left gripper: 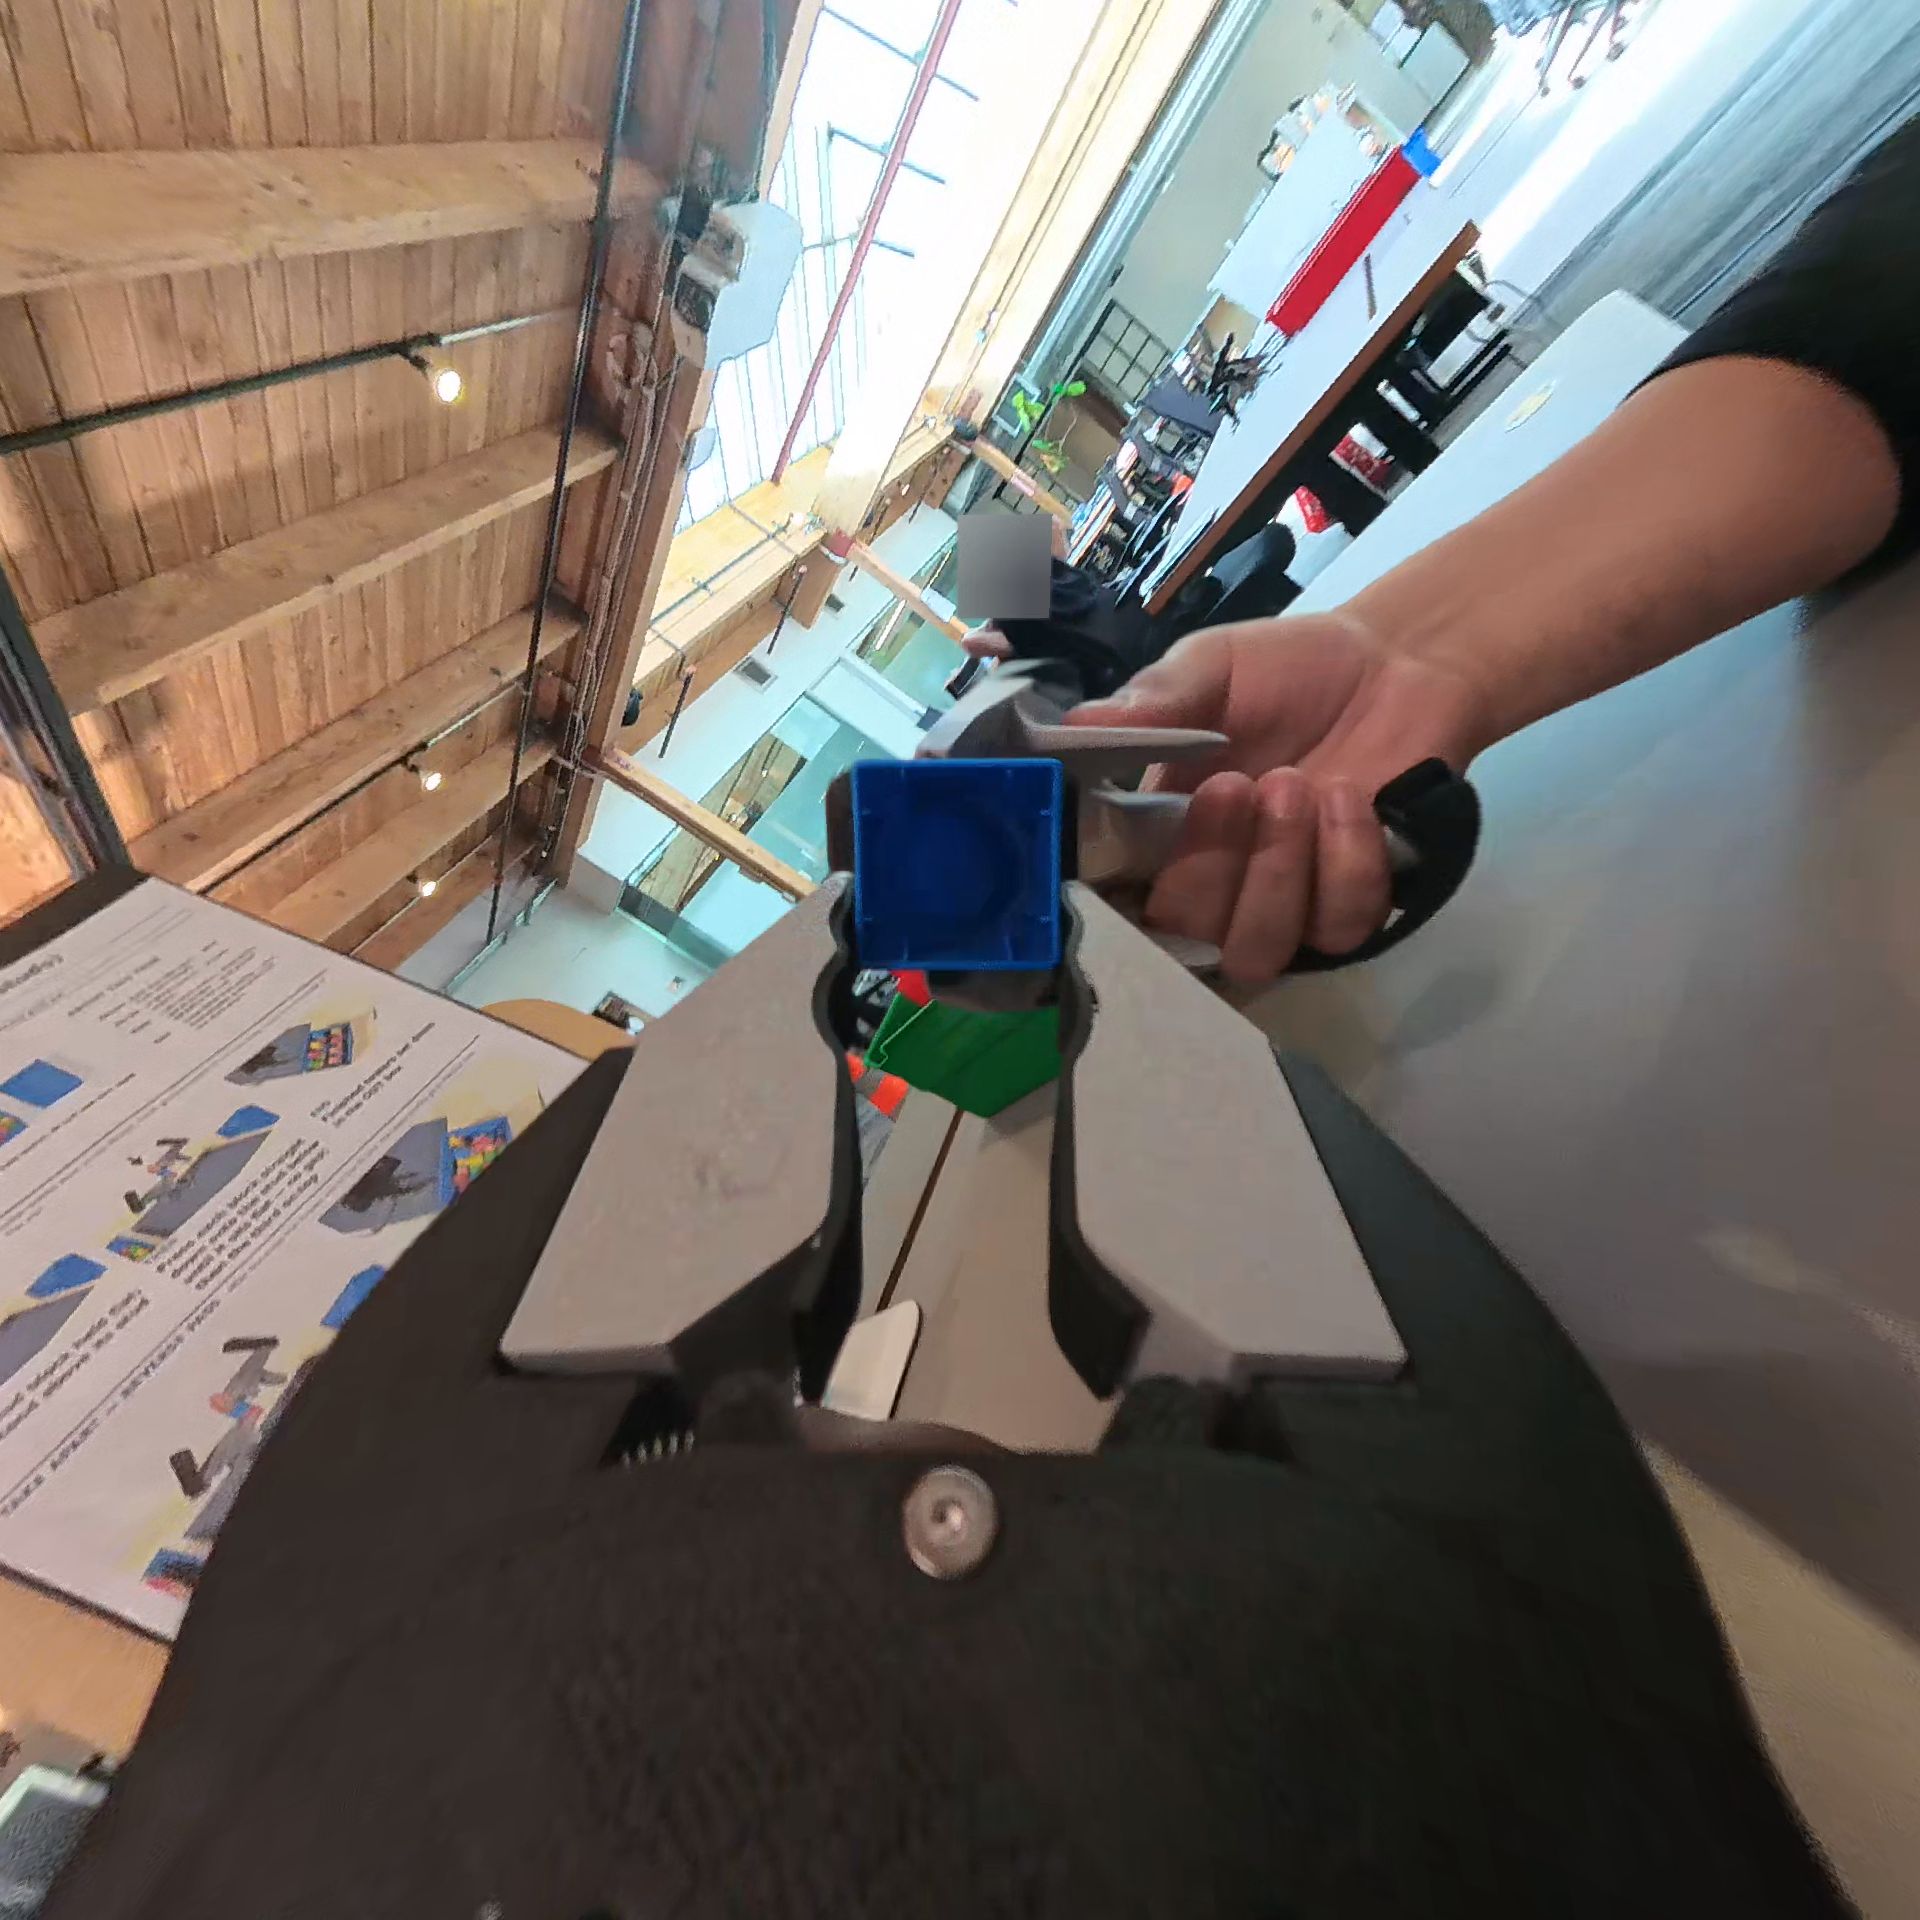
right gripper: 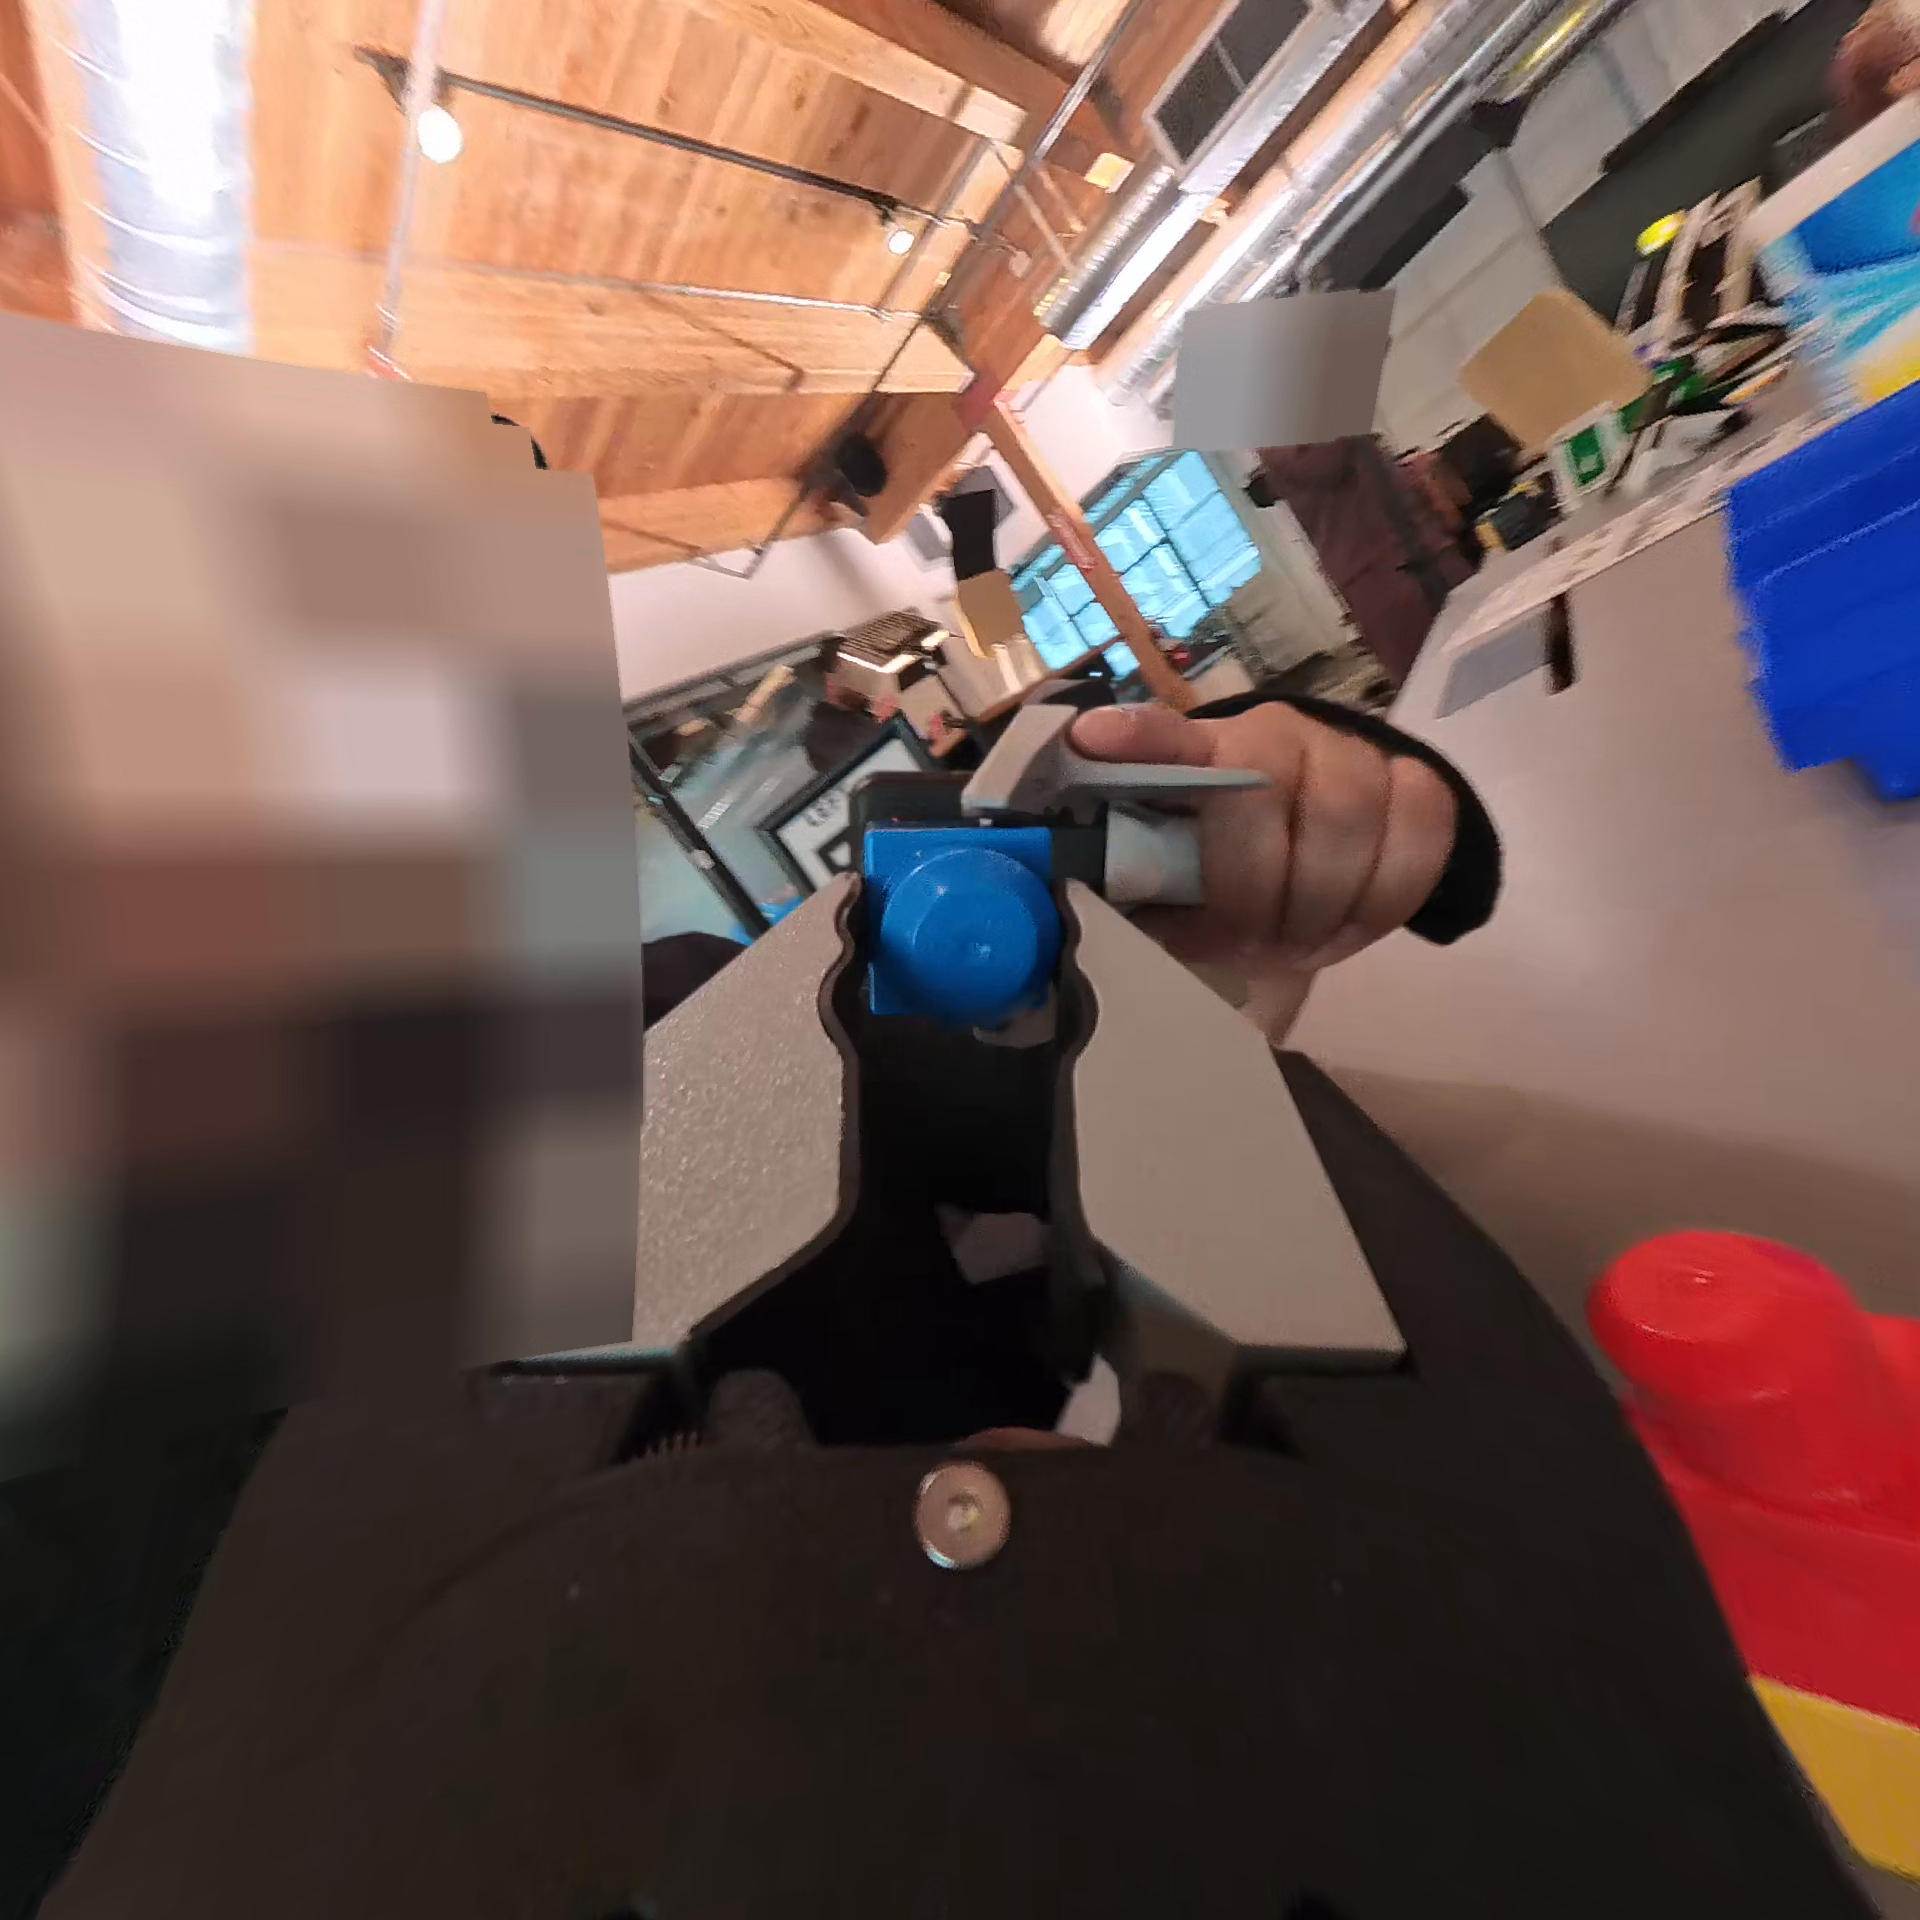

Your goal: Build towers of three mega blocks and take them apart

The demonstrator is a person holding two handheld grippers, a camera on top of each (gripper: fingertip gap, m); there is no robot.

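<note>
Evidently both grippers' fingers (left gripper: 821,914) clamp one blue block (left gripper: 956,862).

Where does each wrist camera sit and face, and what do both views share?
Left wrist view: on the left gripper, facing the hollow underside of the blue block between its jaws; right hand beyond.
Right wrist view: on the right gripper, facing the block's stud; left hand beyond.
Shared: the blue block, seen from opposite ends.

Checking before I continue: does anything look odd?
One blue block is clamped by both grippers at once: the left gripper facing its hollow underside, the right gripper facing its stud. Nothing looks spilled or broken.
</note>
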